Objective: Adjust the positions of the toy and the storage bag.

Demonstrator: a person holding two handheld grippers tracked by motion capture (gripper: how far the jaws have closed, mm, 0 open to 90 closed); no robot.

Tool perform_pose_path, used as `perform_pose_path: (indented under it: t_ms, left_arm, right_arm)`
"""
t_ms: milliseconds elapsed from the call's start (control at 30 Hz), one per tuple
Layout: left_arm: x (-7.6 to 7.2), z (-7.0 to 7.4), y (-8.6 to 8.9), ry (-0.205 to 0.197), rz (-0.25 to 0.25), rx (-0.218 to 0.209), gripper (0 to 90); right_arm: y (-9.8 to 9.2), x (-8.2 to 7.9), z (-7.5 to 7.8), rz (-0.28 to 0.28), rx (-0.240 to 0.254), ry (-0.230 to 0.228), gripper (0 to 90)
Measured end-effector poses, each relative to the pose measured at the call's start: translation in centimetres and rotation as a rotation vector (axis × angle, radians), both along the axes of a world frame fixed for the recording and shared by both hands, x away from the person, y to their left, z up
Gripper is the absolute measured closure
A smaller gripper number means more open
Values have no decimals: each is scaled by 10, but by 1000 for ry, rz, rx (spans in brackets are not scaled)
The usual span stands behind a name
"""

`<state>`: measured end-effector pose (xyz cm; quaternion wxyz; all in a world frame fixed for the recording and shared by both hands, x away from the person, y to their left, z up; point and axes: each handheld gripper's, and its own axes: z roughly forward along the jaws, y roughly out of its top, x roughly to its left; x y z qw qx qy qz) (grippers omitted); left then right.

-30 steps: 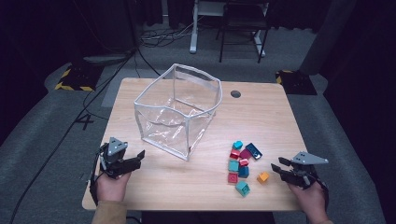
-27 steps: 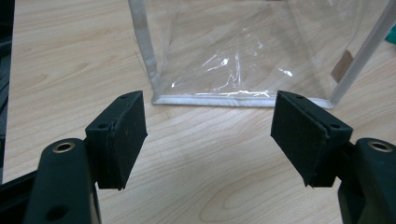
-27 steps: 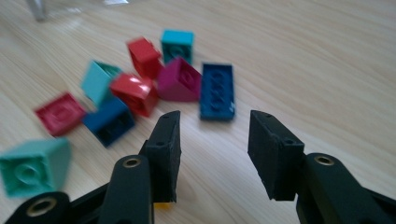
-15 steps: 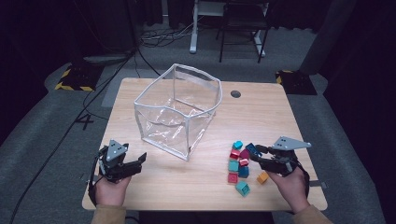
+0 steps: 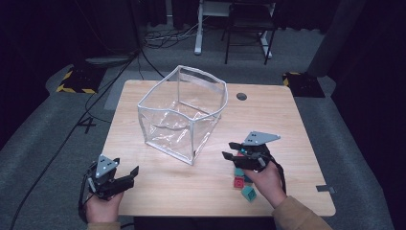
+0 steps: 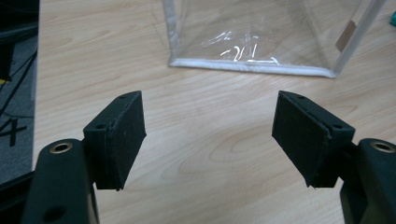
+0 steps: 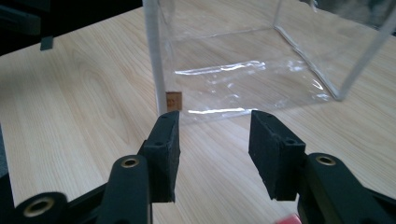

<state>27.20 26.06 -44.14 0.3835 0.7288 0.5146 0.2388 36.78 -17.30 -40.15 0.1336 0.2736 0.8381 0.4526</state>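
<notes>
right gripper hovers, fingers released and just widened, nothing between, facing the clear bin's corner on the tabletop; left gripper released; approach squarely; blocks sit behind.

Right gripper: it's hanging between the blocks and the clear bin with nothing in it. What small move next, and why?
Probably bring the right gripper back and down over the nearest of the coloured blocks and close on it. Its jaws stand open with bare table between them, the clear bin holds nothing, and the blocks lie on the table by that hand.
</notes>
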Motion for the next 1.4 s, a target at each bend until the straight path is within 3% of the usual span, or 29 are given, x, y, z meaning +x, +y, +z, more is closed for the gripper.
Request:
perform_pose_path:
  t_ms: [233, 400, 533, 700, 800, 967, 1167, 1400]
  left_arm:
    - [-14, -3, 16, 4, 52, -16, 262]
    - [-14, -5, 16, 11, 48, -13, 262]
    - [-12, -7, 14, 19, 40, -6, 263]
    - [-11, -10, 17, 27, 50, 4, 264]
    - [-10, -11, 20, 28, 55, -1, 264]
    - [-11, -12, 21, 29, 58, -7, 264]
    - [-10, -13, 21, 29, 53, -2, 264]
    - [-9, -13, 18, 33, 47, -2, 264]
  right_arm:
    - [43, 7, -8, 58, -17, 2, 548]
    - [63, 11, -12, 71, -10, 12, 554]
    - [78, 15, -15, 57, -19, 1, 546]
    - [98, 12, -22, 30, -67, -54, 545]
    - [108, 14, -25, 7, -80, -52, 568]
    - [114, 17, -29, -29, -120, -89, 662]
    - [117, 22, -31, -32, -106, -59, 811]
    - [109, 24, -31, -36, -85, -14, 874]
